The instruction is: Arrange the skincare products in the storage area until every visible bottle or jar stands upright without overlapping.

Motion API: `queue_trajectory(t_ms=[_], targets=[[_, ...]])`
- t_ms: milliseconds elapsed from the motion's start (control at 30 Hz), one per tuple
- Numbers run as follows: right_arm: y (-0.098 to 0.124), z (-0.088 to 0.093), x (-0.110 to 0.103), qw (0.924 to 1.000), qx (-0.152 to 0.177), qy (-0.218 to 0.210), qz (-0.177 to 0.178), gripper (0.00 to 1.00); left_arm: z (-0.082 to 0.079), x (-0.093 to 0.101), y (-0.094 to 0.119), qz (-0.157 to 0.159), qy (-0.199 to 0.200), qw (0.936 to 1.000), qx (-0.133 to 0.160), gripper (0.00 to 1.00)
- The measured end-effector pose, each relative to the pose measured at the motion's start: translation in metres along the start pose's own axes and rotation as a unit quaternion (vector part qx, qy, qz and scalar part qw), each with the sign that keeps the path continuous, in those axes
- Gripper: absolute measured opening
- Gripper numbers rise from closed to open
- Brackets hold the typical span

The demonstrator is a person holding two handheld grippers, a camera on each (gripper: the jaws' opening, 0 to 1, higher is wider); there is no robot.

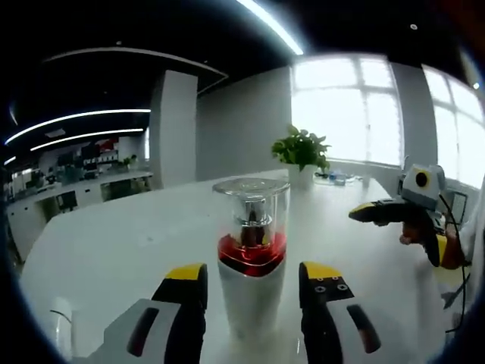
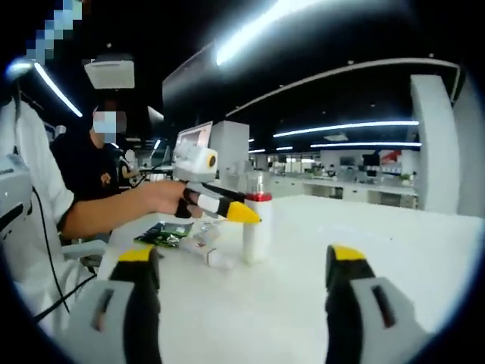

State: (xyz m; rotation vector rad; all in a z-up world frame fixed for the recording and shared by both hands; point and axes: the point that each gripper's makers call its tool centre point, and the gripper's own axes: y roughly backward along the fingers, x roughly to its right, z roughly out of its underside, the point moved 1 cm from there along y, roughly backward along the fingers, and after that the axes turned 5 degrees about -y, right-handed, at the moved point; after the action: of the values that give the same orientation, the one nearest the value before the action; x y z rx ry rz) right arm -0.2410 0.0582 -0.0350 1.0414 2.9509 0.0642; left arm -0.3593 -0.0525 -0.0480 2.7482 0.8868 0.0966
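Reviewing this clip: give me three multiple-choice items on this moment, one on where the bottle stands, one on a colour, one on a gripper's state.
1. In the left gripper view, the bottle stands
A. between the left gripper's fingers, upright on the white table
B. on its side beside the potted plant
C. on the floor

2. The band under the bottle's clear cap is
A. blue
B. red
C. green

3. The right gripper in its own view is
A. shut on the bottle
B. shut on nothing
C. open

Answers: 1 A, the bottle rises upright between the yellow-tipped fingers; 2 B, the band shows red in both views; 3 C, its fingers stand wide apart with bare table between them.
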Motion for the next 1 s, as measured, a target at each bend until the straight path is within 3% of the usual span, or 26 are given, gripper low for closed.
queue_trajectory(t_ms=[200,333,600,1000], targets=[[0.005,0.001,-0.001,0.9998,-0.009,0.017,0.004,0.96,-0.001,-0.005,-0.003,-0.001,0.006,1.0,0.004,0.45],[0.008,0.008,0.002,0.9995,-0.023,0.019,0.01,0.96,-0.005,-0.001,-0.005,0.009,0.005,0.9998,0.017,0.35],[0.011,0.011,0.004,0.9993,-0.027,0.019,0.016,0.96,-0.005,0.008,-0.008,0.018,0.007,0.9994,0.028,0.35],[0.014,0.012,0.004,0.9994,-0.026,0.016,0.018,0.94,-0.008,0.006,-0.016,0.017,0.01,0.9994,0.028,0.35]])
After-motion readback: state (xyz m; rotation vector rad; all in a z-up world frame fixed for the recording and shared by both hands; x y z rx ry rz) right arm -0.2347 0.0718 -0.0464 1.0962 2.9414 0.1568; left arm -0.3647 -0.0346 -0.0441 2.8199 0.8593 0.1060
